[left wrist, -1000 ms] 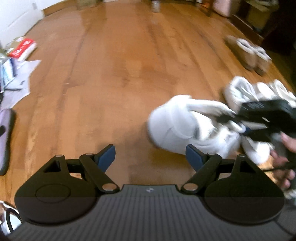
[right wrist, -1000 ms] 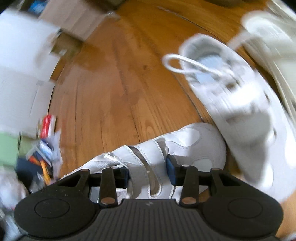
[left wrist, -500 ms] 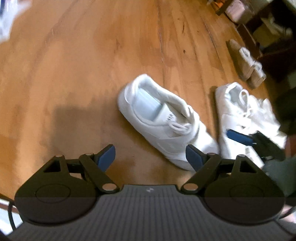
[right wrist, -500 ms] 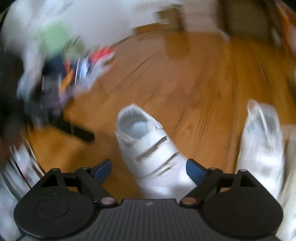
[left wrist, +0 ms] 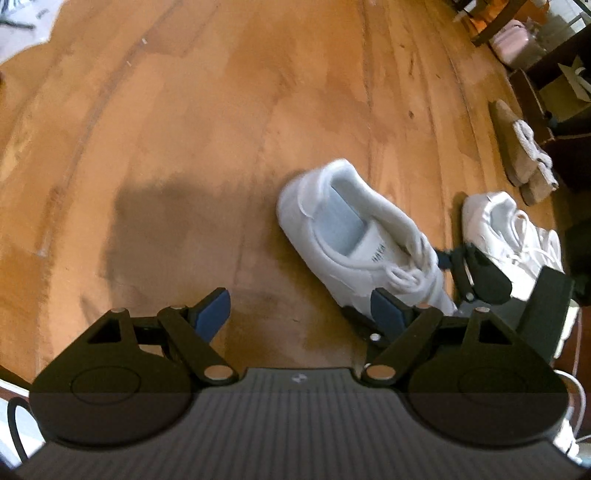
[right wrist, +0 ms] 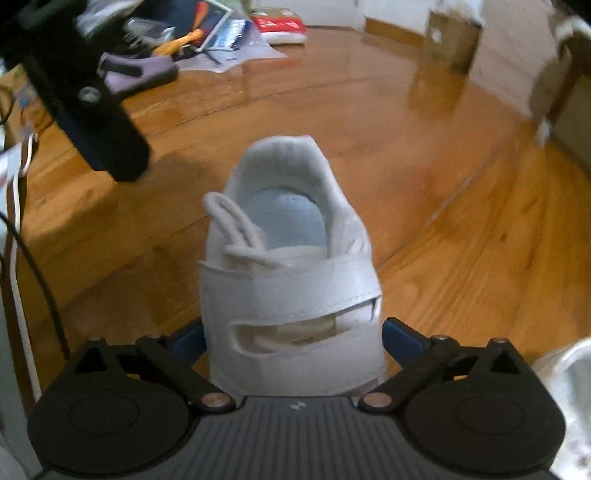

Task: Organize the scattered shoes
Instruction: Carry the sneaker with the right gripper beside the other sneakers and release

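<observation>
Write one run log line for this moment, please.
left gripper: jaws open, empty | right gripper: jaws open, astride white shoe | shoe on floor

a glossy wood-plank floor (right wrist: 424, 155), amber and streaked with reflections, lies under a white sneaker (right wrist: 291, 280) of smooth, matt leather-like material with wide straps, cord laces and a pale blue perforated lining. a second white sneaker (left wrist: 511, 232), similarly smooth, sits near tan slippers (left wrist: 517, 155) that look like suede with fleecy trim. the right gripper (right wrist: 291, 339) is matt black plastic, ribbed on its body, with small metal pins and blue pads that look rubbery. the left gripper (left wrist: 301, 310) has the same finish. glossy papers (right wrist: 229, 33) lie scattered on the floor beyond.
</observation>
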